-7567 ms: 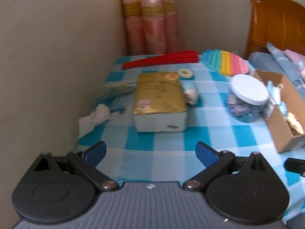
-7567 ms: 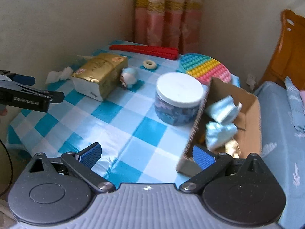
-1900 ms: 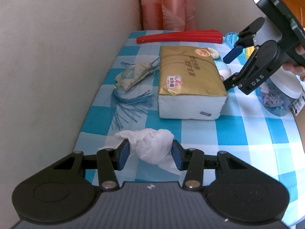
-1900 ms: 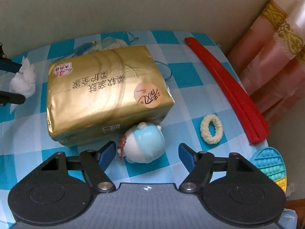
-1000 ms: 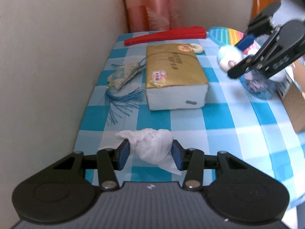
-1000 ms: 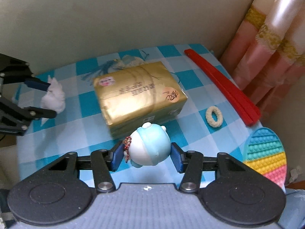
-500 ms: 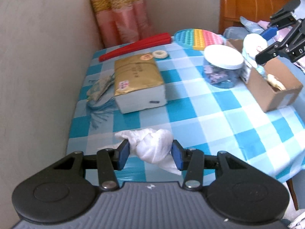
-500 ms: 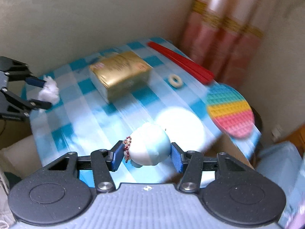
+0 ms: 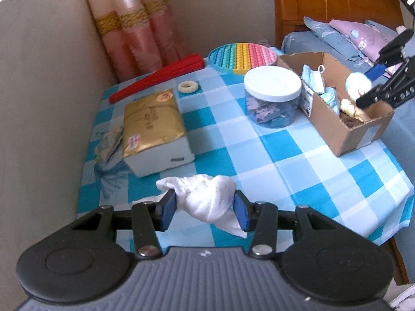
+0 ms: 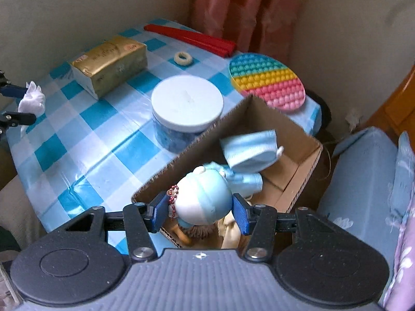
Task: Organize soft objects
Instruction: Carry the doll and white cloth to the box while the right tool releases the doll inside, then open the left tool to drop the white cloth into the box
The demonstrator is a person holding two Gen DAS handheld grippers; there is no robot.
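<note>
Checked tablecloth; L claw clamps white cloth wad; R claw clamps plush toy above cardboard box.

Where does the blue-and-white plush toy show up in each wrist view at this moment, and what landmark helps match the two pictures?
Left wrist view: the plush toy is small at the far right, clamped in the right gripper above the cardboard box.
Right wrist view: the plush toy is low in the centre, between the right gripper's blue pads, over the box's near end.
Shared landmark: the white-lidded jar beside the box.
</note>
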